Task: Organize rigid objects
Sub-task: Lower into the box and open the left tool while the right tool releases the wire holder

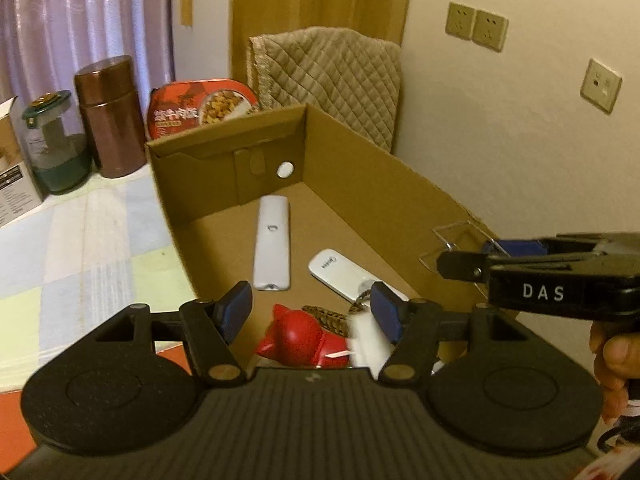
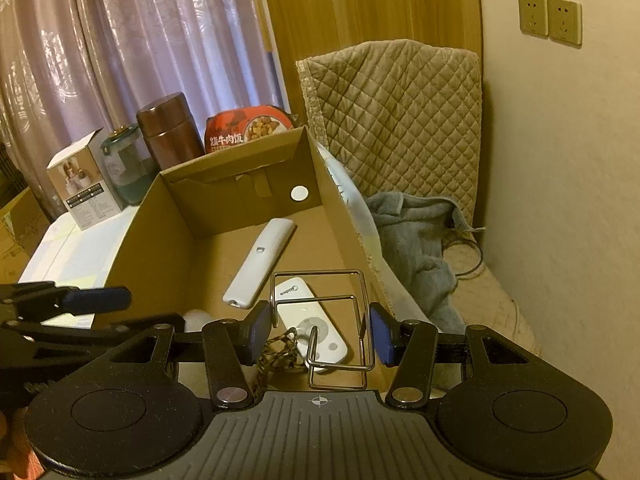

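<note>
Nearest the left wrist camera, a red fox-shaped figure (image 1: 298, 340) and a blurred white object (image 1: 370, 340) lie low between the blue pads of the left tongs (image 1: 312, 312). These tongs stand partly open over the near end of the cardboard box (image 1: 360, 160); the white object sits against the right-hand pad, but whether it is gripped I cannot tell.

On the box floor lie a long white remote (image 1: 272, 242), face down, and a shorter white remote (image 1: 340, 270), slanted, just beside a braided brown cord (image 1: 326, 318). A white round sticker (image 1: 285, 169) marks the far wall.

The right tongs (image 2: 320, 330) are closed on a clear acrylic stand (image 2: 324, 320), its side faces pressed by both pads, held above the shorter remote (image 2: 310, 322) inside the box (image 2: 160, 240). A hand (image 1: 612, 364) grips the handle of those tongs.

Behind the box on the table (image 1: 80, 240) stand a copper canister (image 1: 110, 116), a green-lidded glass jar (image 1: 56, 148), a small carton (image 2: 82, 184) and a red instant-meal bowl (image 1: 200, 106). A quilted cover (image 2: 392, 120) drapes the chair beyond.
</note>
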